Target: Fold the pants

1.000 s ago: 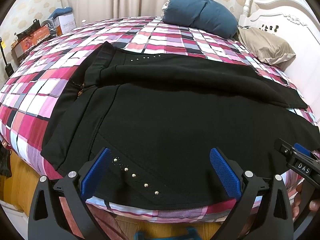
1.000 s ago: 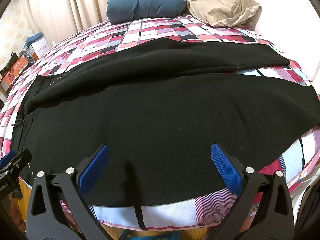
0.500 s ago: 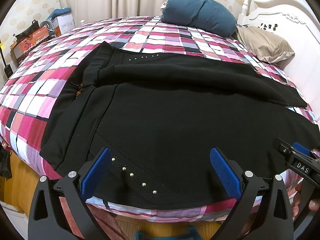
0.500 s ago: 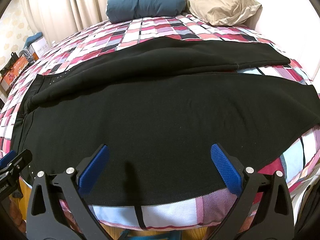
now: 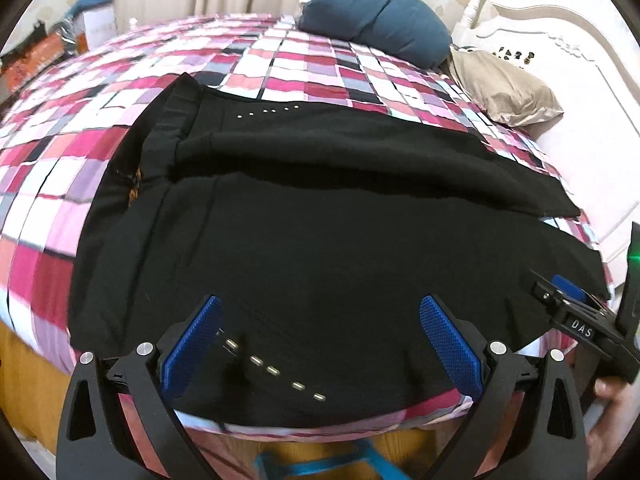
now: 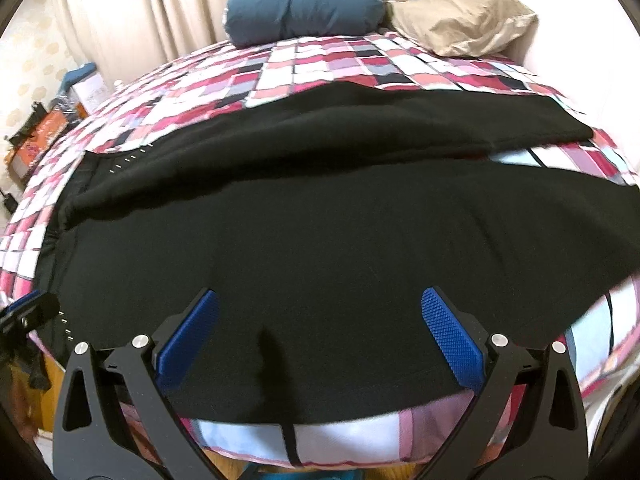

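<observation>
Black pants [image 5: 320, 232] lie spread across the checked bed [image 5: 304, 64], both legs side by side and unfolded; the folding looks barely begun, if at all. The left gripper [image 5: 320, 344] and right gripper [image 6: 320, 336] hover spread wide and empty over the near hem, which runs along the mattress edge. Open bedding beyond leaves room to fold toward the pillows [image 6: 304, 4].

bedroom | checked bedspread [image 5: 328, 68] | pillows [image 6: 460, 20] | curtains [image 6: 152, 12]
</observation>
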Action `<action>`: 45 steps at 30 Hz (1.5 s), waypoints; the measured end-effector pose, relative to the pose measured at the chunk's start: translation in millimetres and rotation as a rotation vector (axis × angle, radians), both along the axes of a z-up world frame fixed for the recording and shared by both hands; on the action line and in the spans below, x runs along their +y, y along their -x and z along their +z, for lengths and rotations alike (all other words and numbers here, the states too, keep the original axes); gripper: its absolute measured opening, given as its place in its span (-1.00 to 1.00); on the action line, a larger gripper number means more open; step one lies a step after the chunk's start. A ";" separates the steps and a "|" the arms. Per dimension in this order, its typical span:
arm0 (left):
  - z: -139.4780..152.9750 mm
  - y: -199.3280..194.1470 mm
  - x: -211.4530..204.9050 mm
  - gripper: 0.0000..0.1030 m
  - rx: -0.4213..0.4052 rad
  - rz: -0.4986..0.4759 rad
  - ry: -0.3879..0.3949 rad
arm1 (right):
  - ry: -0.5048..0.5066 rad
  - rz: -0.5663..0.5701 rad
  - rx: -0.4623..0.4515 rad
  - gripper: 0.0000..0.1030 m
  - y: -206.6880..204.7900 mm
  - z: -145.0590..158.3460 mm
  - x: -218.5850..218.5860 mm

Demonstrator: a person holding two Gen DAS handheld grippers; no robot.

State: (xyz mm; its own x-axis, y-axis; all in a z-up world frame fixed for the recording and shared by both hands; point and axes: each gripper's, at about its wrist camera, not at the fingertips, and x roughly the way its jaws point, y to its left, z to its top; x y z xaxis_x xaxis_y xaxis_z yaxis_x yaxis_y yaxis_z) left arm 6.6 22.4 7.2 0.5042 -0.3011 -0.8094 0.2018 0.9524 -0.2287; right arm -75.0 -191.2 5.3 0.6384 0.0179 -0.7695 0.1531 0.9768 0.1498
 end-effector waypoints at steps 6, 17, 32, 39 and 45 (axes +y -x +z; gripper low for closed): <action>25.8 -70.0 71.0 0.92 0.021 -0.076 0.187 | -0.123 0.087 -0.045 0.96 -33.7 24.8 -16.7; -13.9 -226.1 157.5 0.92 0.134 -0.051 0.393 | -0.145 0.125 -0.071 0.96 -109.2 41.4 -31.6; -47.9 -271.6 137.3 0.92 0.227 -0.311 0.439 | -0.246 0.298 0.019 0.96 -214.9 31.5 -52.0; -48.8 -278.5 137.3 -0.76 0.256 -0.294 0.411 | -0.138 0.493 0.097 0.92 -260.8 27.4 -39.3; -63.9 -283.5 147.4 -0.78 0.322 -0.248 0.449 | -0.035 0.623 0.205 0.38 -307.9 16.3 -35.4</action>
